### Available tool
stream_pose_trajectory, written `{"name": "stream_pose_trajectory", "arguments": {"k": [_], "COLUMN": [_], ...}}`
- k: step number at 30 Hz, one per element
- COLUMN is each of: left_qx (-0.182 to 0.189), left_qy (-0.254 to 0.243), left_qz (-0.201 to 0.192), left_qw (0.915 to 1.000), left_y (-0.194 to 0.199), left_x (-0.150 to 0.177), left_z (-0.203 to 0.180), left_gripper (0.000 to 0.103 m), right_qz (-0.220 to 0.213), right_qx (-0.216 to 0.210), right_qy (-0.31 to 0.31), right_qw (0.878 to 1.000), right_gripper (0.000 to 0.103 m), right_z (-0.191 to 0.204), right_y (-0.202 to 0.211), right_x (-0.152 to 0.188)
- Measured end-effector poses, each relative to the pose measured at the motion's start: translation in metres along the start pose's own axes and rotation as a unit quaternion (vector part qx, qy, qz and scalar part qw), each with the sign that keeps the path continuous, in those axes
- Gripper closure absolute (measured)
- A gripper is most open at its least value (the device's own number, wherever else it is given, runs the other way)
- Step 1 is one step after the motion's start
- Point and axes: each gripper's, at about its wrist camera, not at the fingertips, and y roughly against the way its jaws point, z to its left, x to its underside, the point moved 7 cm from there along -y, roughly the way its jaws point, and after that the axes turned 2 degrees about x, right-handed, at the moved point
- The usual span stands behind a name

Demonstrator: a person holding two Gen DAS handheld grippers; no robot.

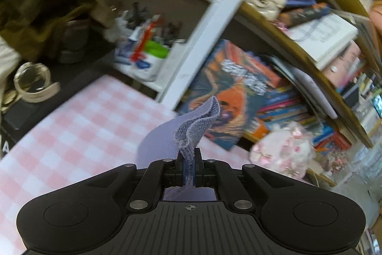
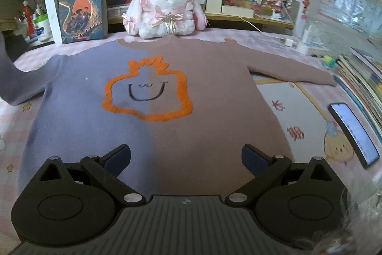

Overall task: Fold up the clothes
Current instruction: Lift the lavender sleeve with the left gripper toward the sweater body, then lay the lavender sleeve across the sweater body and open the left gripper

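Across the pink checked tablecloth (image 2: 308,97) a two-tone sweater (image 2: 203,87) lies flat, lilac on the left half and brown on the right, an orange outlined smiley on its chest. Its brown sleeve (image 2: 293,73) stretches out to the right; the lilac sleeve (image 1: 195,128) is lifted off the cloth, its cuff pinched between the pressed-together jaws of the left gripper (image 1: 189,159). Near the hem, the right gripper (image 2: 186,157) hangs with jaws spread wide, gripping nothing. At the far edge sits a plush rabbit (image 2: 164,8), a phone (image 2: 353,133) on the right

The sweater (image 2: 152,97) lies flat on the table (image 2: 298,99) ahead of the right gripper (image 2: 186,159) — plush rabbit (image 2: 167,11) beyond it, phone (image 2: 353,133) to the right.
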Motion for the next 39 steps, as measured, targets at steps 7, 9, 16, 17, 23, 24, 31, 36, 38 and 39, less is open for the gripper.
{"name": "stream_pose_trajectory", "arguments": {"k": [7,9,16,17,23,24,31,36,38,39], "left_qx": [0.004,0.009,0.017,0.018,0.023,0.023,0.029,0.032,0.028,0.027], "left_qy": [-0.023,-0.027,-0.042,-0.043,-0.047,-0.046,-0.056,-0.066,-0.070,-0.072], "left_qz": [-0.009,-0.010,-0.010,-0.008,0.003,0.006,0.031,0.054,0.064,0.070], "left_qw": [0.9997,0.9995,0.9989,0.9989,0.9986,0.9986,0.9975,0.9959,0.9951,0.9946], "left_y": [-0.016,-0.021,-0.041,-0.043,-0.063,-0.066,-0.092,-0.111,-0.119,-0.122], "left_x": [0.013,0.016,0.030,0.033,0.053,0.057,0.084,0.102,0.111,0.115], "left_z": [-0.075,-0.096,-0.159,-0.166,-0.201,-0.205,-0.235,-0.249,-0.250,-0.251], "left_gripper": [0.100,0.100,0.100,0.100,0.100,0.100,0.100,0.100,0.100,0.100], "right_qz": [0.008,0.010,0.021,0.022,0.027,0.026,0.024,0.025,0.027,0.027], "right_qx": [-0.057,-0.072,-0.118,-0.123,-0.140,-0.141,-0.137,-0.128,-0.124,-0.122], "right_qy": [0.018,0.024,0.044,0.045,0.047,0.047,0.038,0.033,0.029,0.027], "right_qw": [0.998,0.997,0.992,0.991,0.989,0.989,0.990,0.991,0.992,0.992], "right_gripper": [0.003,0.003,0.003,0.003,0.003,0.003,0.003,0.003,0.003,0.003], "right_z": [-0.037,-0.045,-0.070,-0.074,-0.093,-0.096,-0.117,-0.130,-0.135,-0.137], "right_y": [-0.020,-0.024,-0.034,-0.034,-0.037,-0.037,-0.039,-0.040,-0.040,-0.040], "right_x": [-0.012,-0.014,-0.016,-0.016,-0.014,-0.015,-0.016,-0.016,-0.015,-0.014]}}
